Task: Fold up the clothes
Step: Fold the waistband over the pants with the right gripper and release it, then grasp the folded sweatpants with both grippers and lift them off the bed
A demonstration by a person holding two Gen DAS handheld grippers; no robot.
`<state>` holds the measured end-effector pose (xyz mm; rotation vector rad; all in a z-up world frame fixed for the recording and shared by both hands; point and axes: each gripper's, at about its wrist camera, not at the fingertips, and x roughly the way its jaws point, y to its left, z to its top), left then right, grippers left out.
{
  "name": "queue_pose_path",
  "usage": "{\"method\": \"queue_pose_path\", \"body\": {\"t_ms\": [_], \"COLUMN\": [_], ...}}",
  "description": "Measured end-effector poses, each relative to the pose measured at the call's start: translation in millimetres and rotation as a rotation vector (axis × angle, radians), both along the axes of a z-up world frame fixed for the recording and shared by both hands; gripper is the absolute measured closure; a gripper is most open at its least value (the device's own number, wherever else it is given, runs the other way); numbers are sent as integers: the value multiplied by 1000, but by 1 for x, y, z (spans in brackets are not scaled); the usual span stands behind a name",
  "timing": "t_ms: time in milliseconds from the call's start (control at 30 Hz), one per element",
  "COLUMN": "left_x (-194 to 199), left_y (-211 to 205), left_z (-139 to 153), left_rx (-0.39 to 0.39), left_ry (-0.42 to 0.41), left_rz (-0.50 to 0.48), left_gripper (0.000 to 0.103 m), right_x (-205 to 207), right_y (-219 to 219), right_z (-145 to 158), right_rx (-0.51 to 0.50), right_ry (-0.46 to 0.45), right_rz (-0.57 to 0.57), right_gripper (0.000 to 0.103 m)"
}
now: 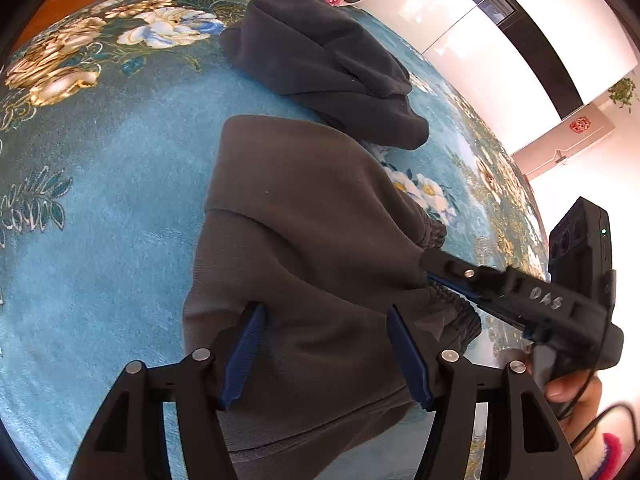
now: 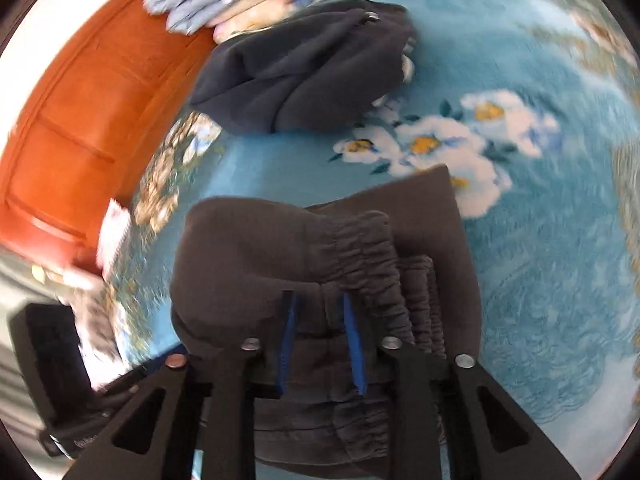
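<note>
The right hand-held gripper (image 2: 318,344) is pinched on the elastic waistband of the grey sweatpants (image 1: 304,240), lifting that edge. The left hand-held gripper (image 1: 326,354) hovers wide open over the cloth, gripping nothing. The sweatpants lie partly folded on the blue floral bedspread (image 1: 100,208), well apart from a dark hoodie (image 1: 320,60) beyond. With one-sided hold, the thick stacked layers may slip or fold crooked.
</note>
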<state>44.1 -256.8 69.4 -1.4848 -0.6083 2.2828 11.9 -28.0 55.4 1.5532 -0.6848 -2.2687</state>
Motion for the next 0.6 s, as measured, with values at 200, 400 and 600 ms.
{"method": "queue_pose_path", "body": {"t_ms": [200, 400, 600], "left_x": [2, -8, -14], "left_y": [-42, -54, -56], "left_z": [8, -31, -51], "left_rx": [100, 103, 211], "left_ry": [60, -61, -72], "left_rz": [139, 202, 212], "left_gripper": [33, 24, 15], "right_x": [30, 42, 40], "right_y": [41, 77, 72], "right_z": [30, -9, -41], "right_rx": [-103, -188, -251], "right_ry": [117, -8, -58], "right_rz": [-81, -151, -139], "right_gripper": [46, 23, 21]}}
